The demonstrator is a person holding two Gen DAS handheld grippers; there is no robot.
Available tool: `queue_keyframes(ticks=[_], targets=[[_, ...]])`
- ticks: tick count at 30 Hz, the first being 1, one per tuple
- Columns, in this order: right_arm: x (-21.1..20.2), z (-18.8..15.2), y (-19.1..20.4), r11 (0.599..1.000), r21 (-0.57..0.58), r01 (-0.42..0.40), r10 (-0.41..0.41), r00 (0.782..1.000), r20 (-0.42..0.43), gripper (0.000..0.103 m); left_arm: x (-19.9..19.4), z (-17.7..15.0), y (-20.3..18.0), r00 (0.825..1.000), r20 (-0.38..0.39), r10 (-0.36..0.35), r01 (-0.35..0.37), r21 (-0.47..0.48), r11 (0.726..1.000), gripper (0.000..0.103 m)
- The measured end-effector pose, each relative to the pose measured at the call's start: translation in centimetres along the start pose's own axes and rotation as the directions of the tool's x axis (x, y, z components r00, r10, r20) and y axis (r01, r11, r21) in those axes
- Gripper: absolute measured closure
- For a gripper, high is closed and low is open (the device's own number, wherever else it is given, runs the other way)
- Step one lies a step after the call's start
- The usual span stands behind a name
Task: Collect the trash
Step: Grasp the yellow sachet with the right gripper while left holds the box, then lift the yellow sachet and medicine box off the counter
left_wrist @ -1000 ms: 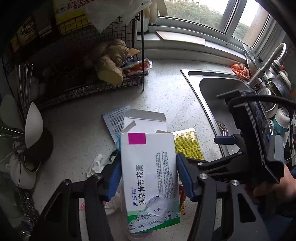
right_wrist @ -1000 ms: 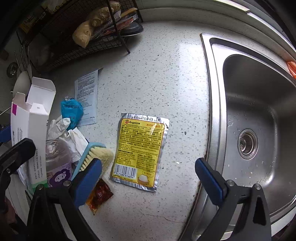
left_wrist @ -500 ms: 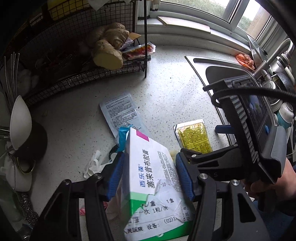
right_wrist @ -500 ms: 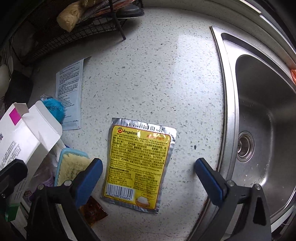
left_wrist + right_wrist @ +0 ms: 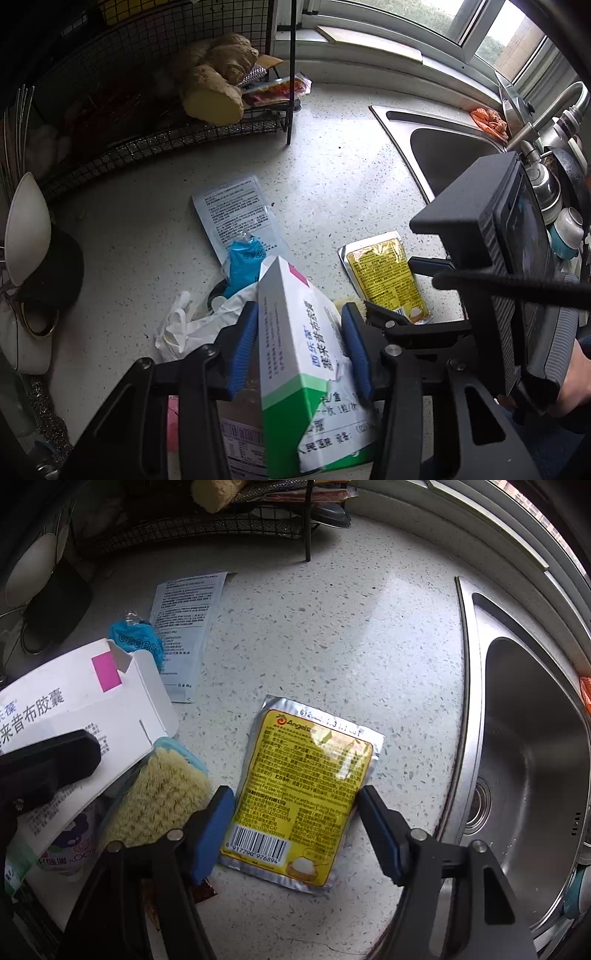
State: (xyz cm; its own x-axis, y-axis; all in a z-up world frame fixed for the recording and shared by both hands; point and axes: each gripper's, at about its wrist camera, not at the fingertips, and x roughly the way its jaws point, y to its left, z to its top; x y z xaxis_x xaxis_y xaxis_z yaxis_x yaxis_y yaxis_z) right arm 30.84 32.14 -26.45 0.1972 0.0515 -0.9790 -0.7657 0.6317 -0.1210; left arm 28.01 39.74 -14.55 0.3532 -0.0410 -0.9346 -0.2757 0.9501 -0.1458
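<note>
Beside the sink edge: packet (image 5: 303,797) flat on tabletop (image 5: 314,635)
Right gripper (image 5: 295,827): jaws closing astride packet, not yet pinching
Left gripper (image 5: 301,354): jaws closing on tilted box (image 5: 295,354)
Risk: flat foil may slide from the pads; box may twist loose

Left view: steeply down over the counter (image 5: 332,177), close, sink (image 5: 443,147) at right.
Right view: nearly straight down, closer.
Shared: yellow packet (image 5: 384,275) (image 5: 306,786), box (image 5: 295,332) (image 5: 74,709), leaflet (image 5: 236,210) (image 5: 184,616).
</note>
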Motion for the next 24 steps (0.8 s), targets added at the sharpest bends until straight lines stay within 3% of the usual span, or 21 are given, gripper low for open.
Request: queue_keyframes(ticks=[6, 10, 15, 24], targets=[[-0.7, -1.5, -1.0, 1.0, -0.005, -0.031, 0.031, 0.999, 0.045, 0.056, -0.2, -0.5, -0.2, 1.0, 0.006, 0.02, -0.02, -0.013, 1.0, 0.067], [-0.9, -2.8, -2.3, 0.998, 0.0, -0.061, 0.061, 0.997, 0.052, 0.06, -0.3, -0.8, -0.8, 0.999, 0.009, 0.034, -0.034, -0.005, 0.999, 0.073], [-1.9, -4.9, -3.6, 0.997, 0.015, -0.082, 0.081, 0.994, 0.068, 0.062, -0.8, -1.3, -1.8, 0.999, 0.018, 0.05, -0.051, 0.016, 0.999, 0.077], [-6.4, -8.3, -5.4, 0.994, 0.022, -0.106, 0.101, 0.98, 0.169, 0.062, -4.0, -2.4, -5.2, 0.995, 0.079, 0.056, -0.061, 0.064, 0.996, 0.078]])
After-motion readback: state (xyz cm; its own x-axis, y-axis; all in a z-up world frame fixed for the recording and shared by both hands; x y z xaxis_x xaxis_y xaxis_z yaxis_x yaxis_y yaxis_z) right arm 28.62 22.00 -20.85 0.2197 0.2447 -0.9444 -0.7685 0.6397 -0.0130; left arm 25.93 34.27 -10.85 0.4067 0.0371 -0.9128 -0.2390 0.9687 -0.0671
